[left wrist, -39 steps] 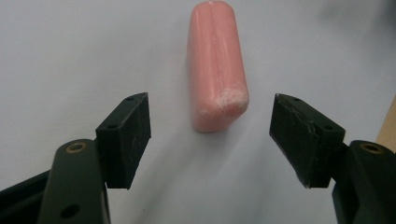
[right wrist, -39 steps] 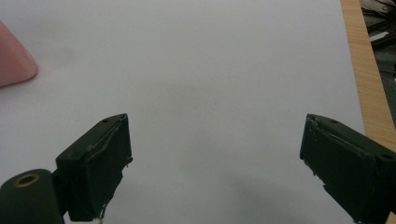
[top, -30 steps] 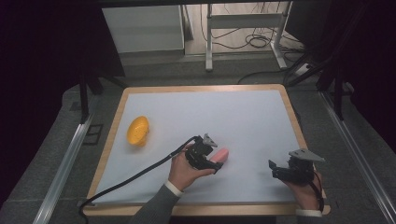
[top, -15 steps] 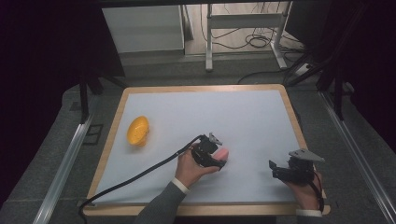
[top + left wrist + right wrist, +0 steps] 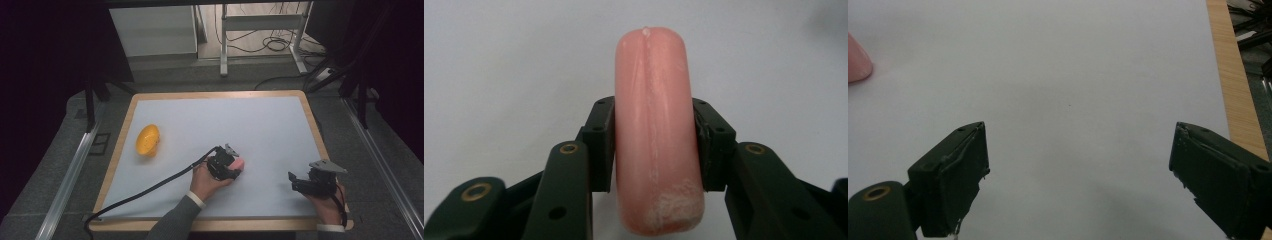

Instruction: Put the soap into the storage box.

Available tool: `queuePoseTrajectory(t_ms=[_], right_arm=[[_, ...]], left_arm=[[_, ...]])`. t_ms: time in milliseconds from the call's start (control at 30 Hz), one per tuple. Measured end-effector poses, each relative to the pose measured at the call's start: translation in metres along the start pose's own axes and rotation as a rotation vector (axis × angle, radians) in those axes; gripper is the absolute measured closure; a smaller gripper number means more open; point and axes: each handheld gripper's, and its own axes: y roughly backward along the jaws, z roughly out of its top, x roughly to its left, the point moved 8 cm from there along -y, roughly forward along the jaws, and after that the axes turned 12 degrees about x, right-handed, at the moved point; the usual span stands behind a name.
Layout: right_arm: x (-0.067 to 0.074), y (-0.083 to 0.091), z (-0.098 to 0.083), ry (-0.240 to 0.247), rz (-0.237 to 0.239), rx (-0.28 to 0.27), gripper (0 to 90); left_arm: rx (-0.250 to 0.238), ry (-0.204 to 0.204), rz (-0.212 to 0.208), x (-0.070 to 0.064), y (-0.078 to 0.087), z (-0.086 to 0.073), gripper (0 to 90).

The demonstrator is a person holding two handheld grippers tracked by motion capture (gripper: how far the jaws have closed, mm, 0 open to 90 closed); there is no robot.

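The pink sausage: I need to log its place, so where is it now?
The pink sausage is clamped between the left gripper jaws, front-centre on the white table, right of the orange fruit.

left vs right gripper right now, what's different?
The left gripper has its jaws pressed on a pink sausage-shaped piece; the right gripper has its jaws wide apart with nothing between them. In the high view the left gripper sits near the middle of the white mat, while the right gripper sits by its near right corner. Both are black, hand-held and low over the mat.
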Motion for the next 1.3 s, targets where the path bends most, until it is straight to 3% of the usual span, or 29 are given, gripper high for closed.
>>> queuePoseTrajectory(t_ms=[367, 833, 933, 1300], right_arm=[[-0.001, 0.001, 0.001, -0.004, -0.003, -0.008, 8.6], [-0.003, 0.004, 0.001, -0.012, -0.005, -0.014, 8.6], [-0.004, 0.005, 0.001, -0.012, -0.005, -0.016, 8.6], [-0.003, 0.006, 0.002, -0.008, -0.007, -0.019, 8.6]], left_arm=[[0.001, -0.009, 0.001, 0.001, 0.004, -0.001, 60.4], [-0.026, -0.027, 0.021, 0.001, 0.028, -0.004, 60.4], [-0.050, -0.009, 0.007, 0.007, 0.038, -0.008, 60.4], [-0.069, 0.042, 0.048, 0.035, 0.057, -0.026, 60.4]])
